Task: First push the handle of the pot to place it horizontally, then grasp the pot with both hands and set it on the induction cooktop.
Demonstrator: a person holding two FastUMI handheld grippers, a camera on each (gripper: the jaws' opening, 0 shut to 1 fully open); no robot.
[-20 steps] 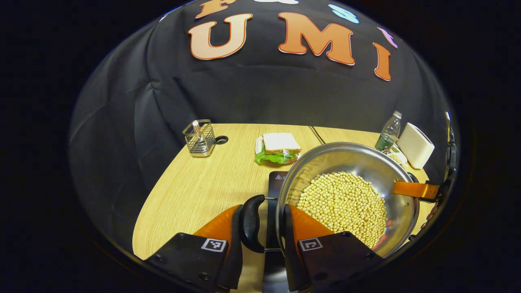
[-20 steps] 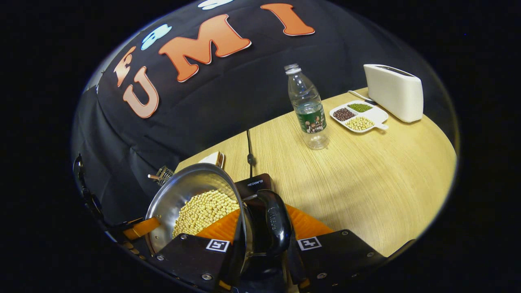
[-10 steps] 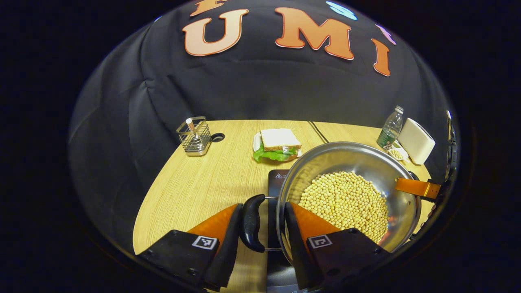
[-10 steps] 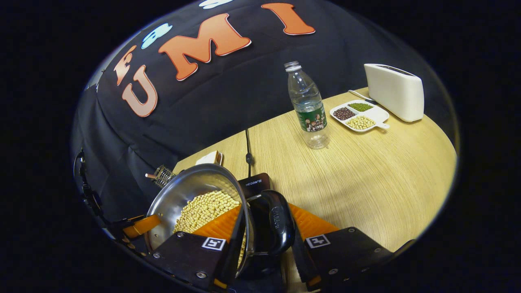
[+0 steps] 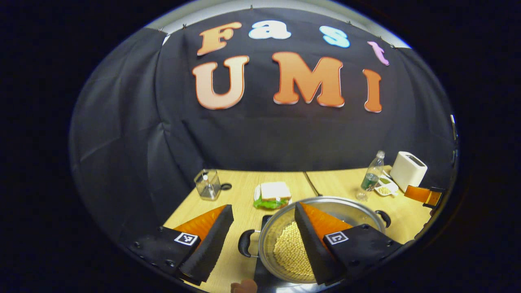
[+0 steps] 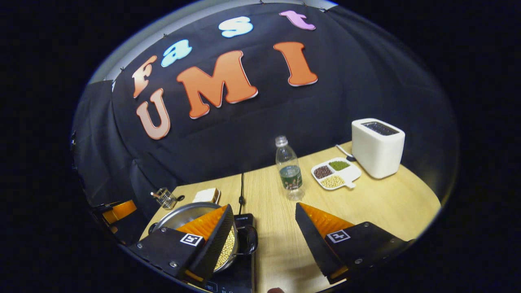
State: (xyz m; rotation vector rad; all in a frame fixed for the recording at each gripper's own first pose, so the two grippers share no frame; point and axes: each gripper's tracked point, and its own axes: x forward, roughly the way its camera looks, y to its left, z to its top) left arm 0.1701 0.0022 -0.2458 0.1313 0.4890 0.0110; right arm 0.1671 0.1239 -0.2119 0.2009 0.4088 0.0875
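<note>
The steel pot (image 5: 358,210) of yellow beans (image 5: 290,252) sits on the black induction cooktop (image 5: 264,222). Its two black side handles (image 5: 244,243) point left and right. My left gripper (image 5: 262,206) hovers open above the pot's left handle, touching nothing. In the right gripper view the pot (image 6: 175,217) lies low on the left on the cooktop (image 6: 243,222). My right gripper (image 6: 263,206) is open and raised above the pot's right handle (image 6: 249,240). Each view catches the other gripper's orange finger at its edge.
A sandwich on a plate (image 5: 272,193) and a small holder (image 5: 208,185) stand behind the pot. At the back right are a water bottle (image 6: 290,171), a divided dish of beans (image 6: 336,173) and a white toaster (image 6: 377,146). The cooktop's cable (image 6: 241,191) runs to the wall.
Both grippers opened, let go of the pot's handles and rose up and back. The pot now rests on the cooktop.
</note>
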